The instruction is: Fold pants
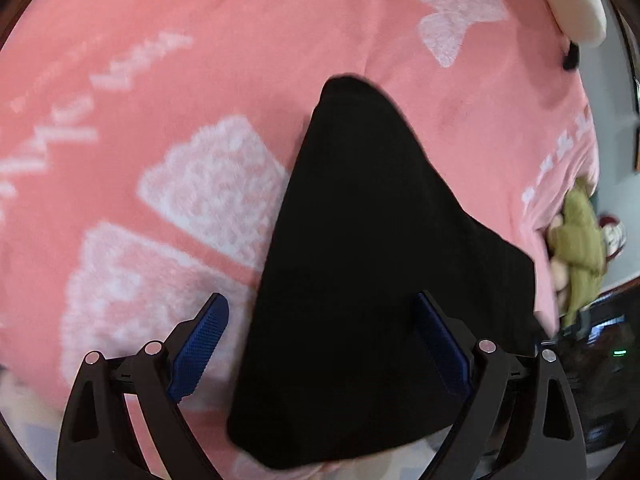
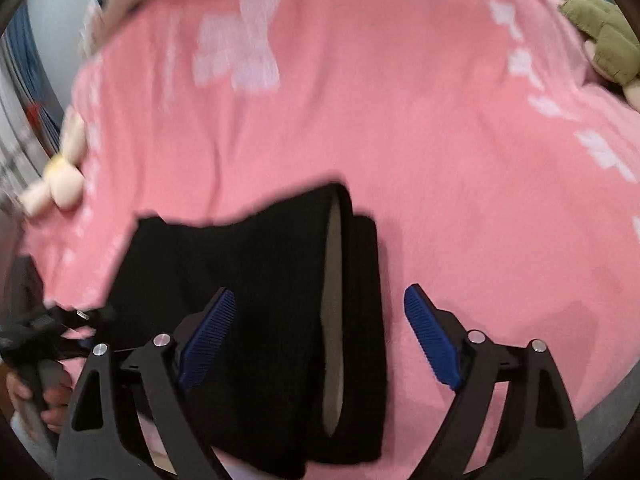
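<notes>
Black pants (image 2: 256, 312) lie folded on pink blanket (image 2: 400, 140), near its front edge; waistband opening faces right. Right gripper (image 2: 320, 336) hangs over them, jaws spread wide, blue pads clear of cloth, grasping nothing. Left gripper (image 1: 320, 344) likewise wide apart above pants (image 1: 360, 280), empty. Green plush toy (image 1: 580, 240) at blanket's edge (image 1: 280, 40). Person's hand (image 2: 36, 396) grips left tool's handle.

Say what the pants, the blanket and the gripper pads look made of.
Pants: black matte cloth, likely a soft knit; it drapes limply and shows no sheen.
Blanket: pink fleece or plush, with a fuzzy nap on its white patterns.
Pads: blue, ribbed, probably rubber or soft plastic.
</notes>
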`<act>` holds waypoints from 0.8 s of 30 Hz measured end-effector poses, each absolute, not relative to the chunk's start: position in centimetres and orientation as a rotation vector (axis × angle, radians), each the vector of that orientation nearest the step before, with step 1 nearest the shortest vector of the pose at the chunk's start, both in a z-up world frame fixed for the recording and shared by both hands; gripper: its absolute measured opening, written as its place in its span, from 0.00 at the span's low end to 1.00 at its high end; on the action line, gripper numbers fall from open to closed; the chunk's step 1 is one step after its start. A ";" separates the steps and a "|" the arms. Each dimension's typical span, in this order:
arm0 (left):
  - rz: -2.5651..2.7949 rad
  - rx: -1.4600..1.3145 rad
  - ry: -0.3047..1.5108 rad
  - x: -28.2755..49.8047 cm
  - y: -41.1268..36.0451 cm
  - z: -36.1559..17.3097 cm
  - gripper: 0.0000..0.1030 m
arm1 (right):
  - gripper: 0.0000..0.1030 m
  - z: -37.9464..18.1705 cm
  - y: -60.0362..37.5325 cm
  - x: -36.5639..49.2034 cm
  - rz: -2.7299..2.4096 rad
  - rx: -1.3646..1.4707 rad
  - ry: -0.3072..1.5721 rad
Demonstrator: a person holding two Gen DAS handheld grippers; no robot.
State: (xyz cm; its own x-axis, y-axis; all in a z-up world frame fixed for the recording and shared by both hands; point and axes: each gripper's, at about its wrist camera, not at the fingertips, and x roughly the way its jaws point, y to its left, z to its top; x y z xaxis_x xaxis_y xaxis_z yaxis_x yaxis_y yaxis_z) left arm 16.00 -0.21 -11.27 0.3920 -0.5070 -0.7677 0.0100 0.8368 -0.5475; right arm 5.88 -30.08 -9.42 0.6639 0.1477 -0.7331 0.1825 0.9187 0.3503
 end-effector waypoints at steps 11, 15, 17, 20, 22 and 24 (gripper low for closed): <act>-0.490 -0.427 0.958 13.9 2.3 -4.6 0.26 | 0.35 -4.6 -25.7 3.1 0.231 0.623 0.715; -0.363 -0.371 0.959 10.3 7.4 -3.5 0.29 | 0.45 -7.5 -20.4 2.1 0.264 0.575 0.846; -0.281 -0.344 1.027 9.3 9.4 -5.8 0.35 | 0.61 -11.2 -18.1 1.5 0.192 0.510 0.972; -0.215 -0.286 1.055 7.9 10.7 -8.1 0.53 | 0.64 -10.3 -18.6 -0.2 0.104 0.529 0.909; -0.197 -0.260 0.995 7.0 10.7 -7.1 0.54 | 0.68 -8.4 -19.1 -0.4 0.057 0.500 0.866; -0.175 -0.200 0.942 6.7 10.1 -6.1 0.55 | 0.77 -6.3 -19.7 0.7 0.055 0.469 0.821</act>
State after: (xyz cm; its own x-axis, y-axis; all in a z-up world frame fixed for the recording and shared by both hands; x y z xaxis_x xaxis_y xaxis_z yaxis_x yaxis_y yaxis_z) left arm 6.66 10.13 -6.09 0.5766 -0.2351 -0.7825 0.0616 0.9675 -0.2453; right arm 0.65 -19.69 -6.29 0.6857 0.2259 -0.6919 0.1315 0.8965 0.4231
